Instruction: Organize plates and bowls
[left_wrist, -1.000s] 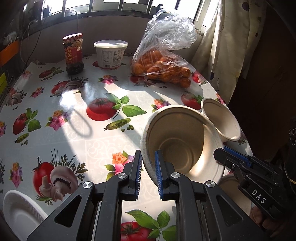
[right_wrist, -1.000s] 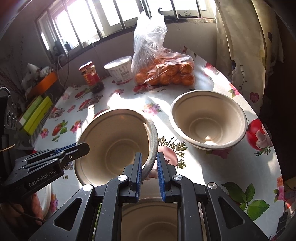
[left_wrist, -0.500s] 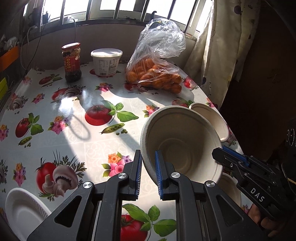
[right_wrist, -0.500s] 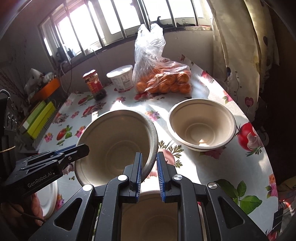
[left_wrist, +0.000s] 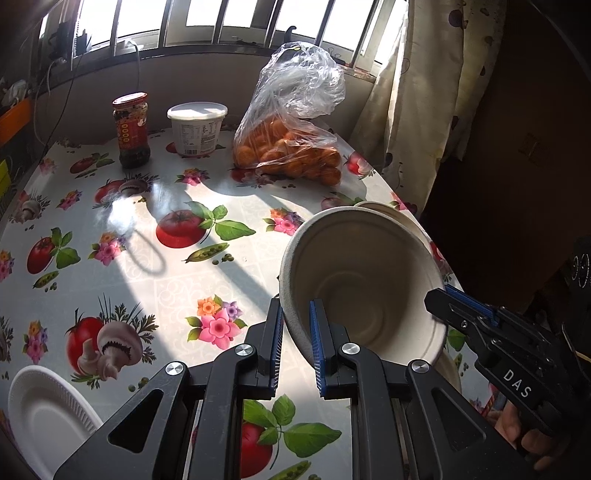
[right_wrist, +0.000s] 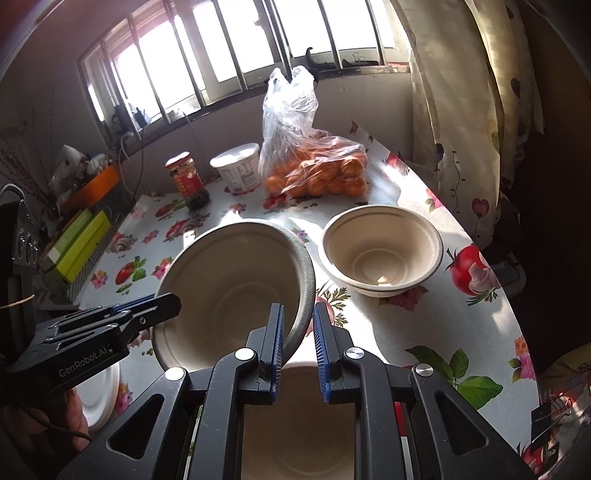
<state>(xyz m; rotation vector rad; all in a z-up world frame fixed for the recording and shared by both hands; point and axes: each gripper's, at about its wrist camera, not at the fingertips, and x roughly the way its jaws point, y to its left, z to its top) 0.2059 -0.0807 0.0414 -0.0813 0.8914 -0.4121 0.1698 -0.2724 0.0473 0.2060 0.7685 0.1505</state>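
Observation:
A beige paper bowl (left_wrist: 365, 291) hangs tilted above the table, gripped at two opposite sides. My left gripper (left_wrist: 297, 317) is shut on its near left rim. My right gripper (right_wrist: 298, 319) is shut on the rim at the far side of the same bowl (right_wrist: 229, 295). Each view also catches the other gripper at the rim: the right gripper (left_wrist: 439, 297) and the left gripper (right_wrist: 171, 304). A second beige bowl (right_wrist: 380, 251) sits on the table to the right. A third bowl (right_wrist: 299, 406) lies right under my right gripper. A white plate (left_wrist: 48, 410) rests at the near left.
At the back stand a red-lidded jar (left_wrist: 131, 129), a white tub (left_wrist: 197, 127) and a plastic bag of oranges (left_wrist: 291, 147). The table's rounded edge (right_wrist: 517, 332) runs along the right, beside a curtain (right_wrist: 461, 110). Green boxes (right_wrist: 77, 243) lie off the left side.
Both grippers have risen together with the beige bowl between them. The table and the other bowls now look farther below. Neither grip has altered.

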